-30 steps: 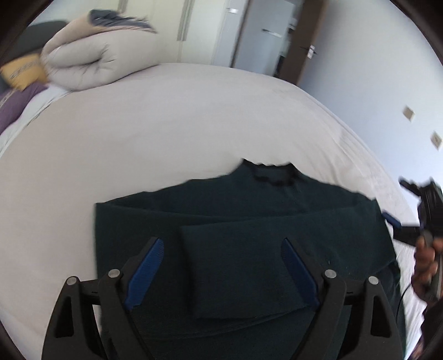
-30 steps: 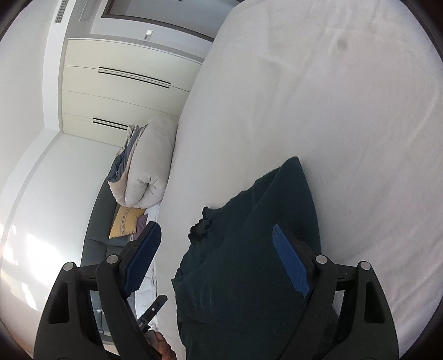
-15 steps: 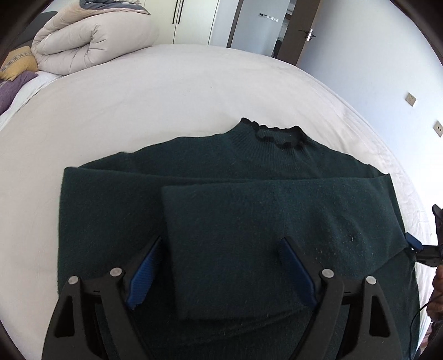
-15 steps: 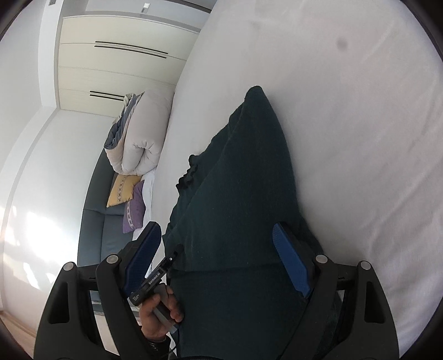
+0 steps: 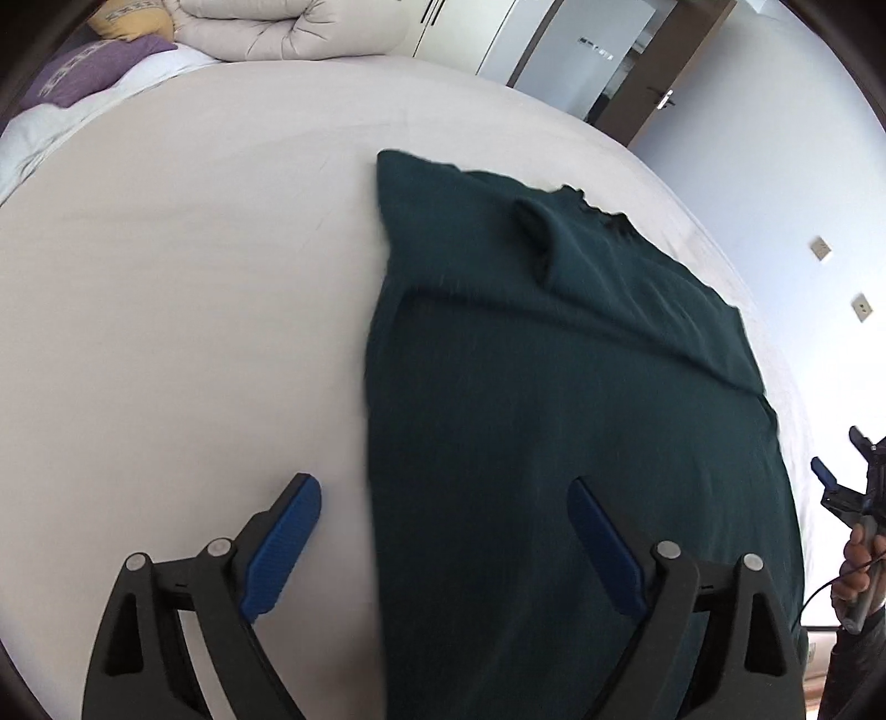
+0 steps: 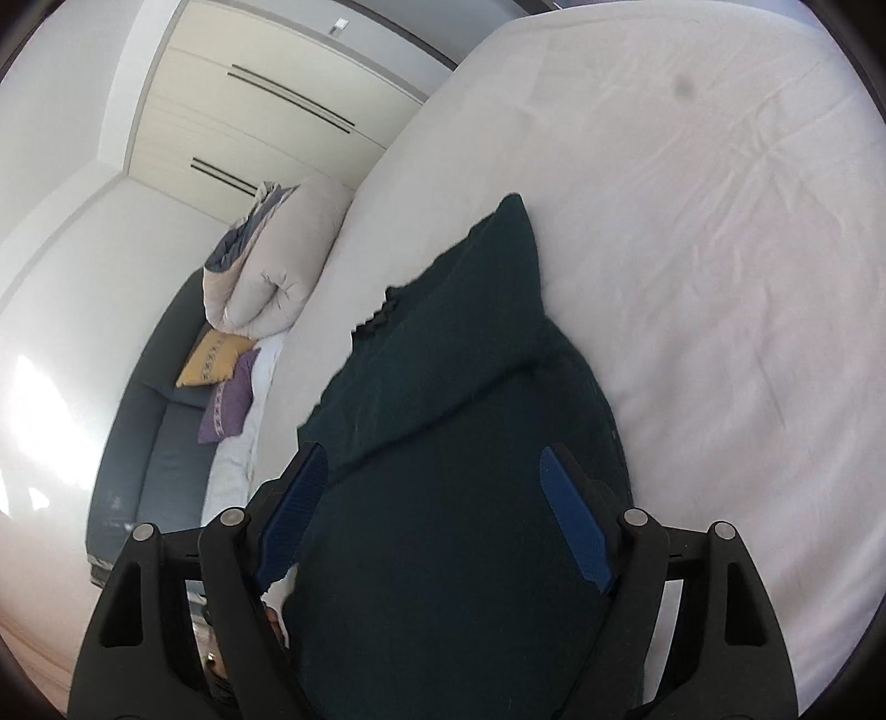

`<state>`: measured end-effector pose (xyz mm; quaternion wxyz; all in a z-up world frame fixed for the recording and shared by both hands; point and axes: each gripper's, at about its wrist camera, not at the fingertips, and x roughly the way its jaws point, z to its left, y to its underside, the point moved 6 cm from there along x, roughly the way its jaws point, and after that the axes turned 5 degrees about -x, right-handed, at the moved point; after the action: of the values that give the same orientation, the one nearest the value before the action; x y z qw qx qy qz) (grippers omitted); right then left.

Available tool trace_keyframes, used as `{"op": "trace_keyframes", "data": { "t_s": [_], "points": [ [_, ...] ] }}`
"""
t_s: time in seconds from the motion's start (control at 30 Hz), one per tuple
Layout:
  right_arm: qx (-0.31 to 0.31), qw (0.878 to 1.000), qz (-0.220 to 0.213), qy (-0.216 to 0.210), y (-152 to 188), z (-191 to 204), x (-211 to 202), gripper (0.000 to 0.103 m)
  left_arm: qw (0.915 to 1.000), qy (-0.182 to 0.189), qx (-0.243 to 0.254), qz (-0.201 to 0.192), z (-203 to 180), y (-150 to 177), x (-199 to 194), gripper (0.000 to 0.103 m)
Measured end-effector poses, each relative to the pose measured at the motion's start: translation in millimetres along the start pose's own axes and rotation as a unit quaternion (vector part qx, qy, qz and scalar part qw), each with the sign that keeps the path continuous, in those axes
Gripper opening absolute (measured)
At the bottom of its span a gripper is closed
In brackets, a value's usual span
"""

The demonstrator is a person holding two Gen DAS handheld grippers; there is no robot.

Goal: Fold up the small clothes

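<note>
**Two grippers above one dark green sweater on the bed**

One bed [image 5: 183,310], covered by a white sheet, fills most of both views. A rolled beige duvet [image 5: 277,27] lies at its far end, beside a purple cushion [image 5: 88,72] and a yellow cushion [image 5: 130,16]. A pale wardrobe [image 6: 266,111] stands behind the bed.

The dark green sweater [image 5: 554,387] lies flat on the sheet with its sleeves folded across the body. Its frilled collar [image 5: 601,213] points toward the far side of the bed.

The left gripper [image 5: 443,537] hangs over the sweater's left edge. One blue pad is over bare sheet, the other over the knit. Its jaws are wide and opening; the sweater's edge lies below the gap, and neither pad presses on it.

The right gripper [image 6: 432,509] hangs over the opposite side of the sweater. Its jaws are wide but closing, with knit fabric below the gap and nothing clamped. In the left wrist view, a hand [image 5: 861,565] holds it at the right edge.
</note>
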<state>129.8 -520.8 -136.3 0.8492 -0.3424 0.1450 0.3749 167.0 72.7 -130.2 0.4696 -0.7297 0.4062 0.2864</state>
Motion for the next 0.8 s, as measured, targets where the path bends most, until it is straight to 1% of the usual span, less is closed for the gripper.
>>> {"op": "trace_keyframes", "data": {
  "t_s": [0.07, 0.13, 0.17, 0.2, 0.23, 0.27, 0.3, 0.4, 0.47, 0.53, 0.57, 0.63, 0.73, 0.8],
  "points": [
    [-0.021, 1.0, 0.006, 0.021, 30, 2, -19, 0.079, 0.9998, 0.011, -0.016, -0.003, 8, 19, -17, 0.092],
    [-0.027, 0.999, 0.011, 0.031, 58, 1, -35, 0.079, 0.9992, 0.018, -0.036, -0.003, 17, 41, -35, 0.092],
    [-0.026, 0.999, 0.013, 0.036, 72, -1, -42, 0.079, 0.9988, 0.025, -0.042, -0.005, 20, 52, -45, 0.092],
    [-0.014, 0.999, 0.018, 0.039, 100, -11, -61, 0.079, 0.9985, 0.029, -0.046, -0.004, 21, 60, -51, 0.092],
    [-0.014, 0.999, 0.018, 0.039, 100, -11, -61, 0.079, 0.9983, 0.031, -0.049, -0.001, 22, 68, -56, 0.092],
    [-0.001, 0.999, 0.022, 0.039, 122, -18, -75, 0.079, 0.9981, 0.036, -0.05, 0.003, 22, 76, -61, 0.092],
    [-0.001, 0.999, 0.022, 0.039, 122, -18, -75, 0.079, 0.9979, 0.041, -0.05, 0.01, 22, 84, -64, 0.092],
    [0.007, 0.998, 0.03, 0.047, 144, -26, -92, 0.079, 0.9969, 0.054, -0.05, 0.026, 22, 102, -69, 0.092],
    [0.011, 0.998, 0.033, 0.051, 152, -31, -99, 0.079, 0.9959, 0.063, -0.055, 0.034, 26, 109, -72, 0.089],
    [0.021, 0.998, 0.036, 0.056, 160, -37, -104, 0.079, 0.9948, 0.069, -0.065, 0.037, 30, 115, -75, 0.08],
    [0.028, 0.997, 0.039, 0.056, 164, -41, -106, 0.079, 0.9939, 0.075, -0.07, 0.04, 32, 117, -78, 0.078],
    [0.035, 0.997, 0.045, 0.05, 168, -43, -107, 0.079, 0.9909, 0.093, -0.083, 0.051, 33, 120, -79, 0.068],
    [0.025, 0.997, 0.054, 0.053, 176, -41, -109, 0.079, 0.9872, 0.117, -0.089, 0.062, 29, 123, -79, 0.064],
    [0.026, 0.997, 0.056, 0.054, 177, -41, -113, 0.079, 0.9878, 0.116, -0.077, 0.07, 23, 127, -77, 0.063]
  ]
}}
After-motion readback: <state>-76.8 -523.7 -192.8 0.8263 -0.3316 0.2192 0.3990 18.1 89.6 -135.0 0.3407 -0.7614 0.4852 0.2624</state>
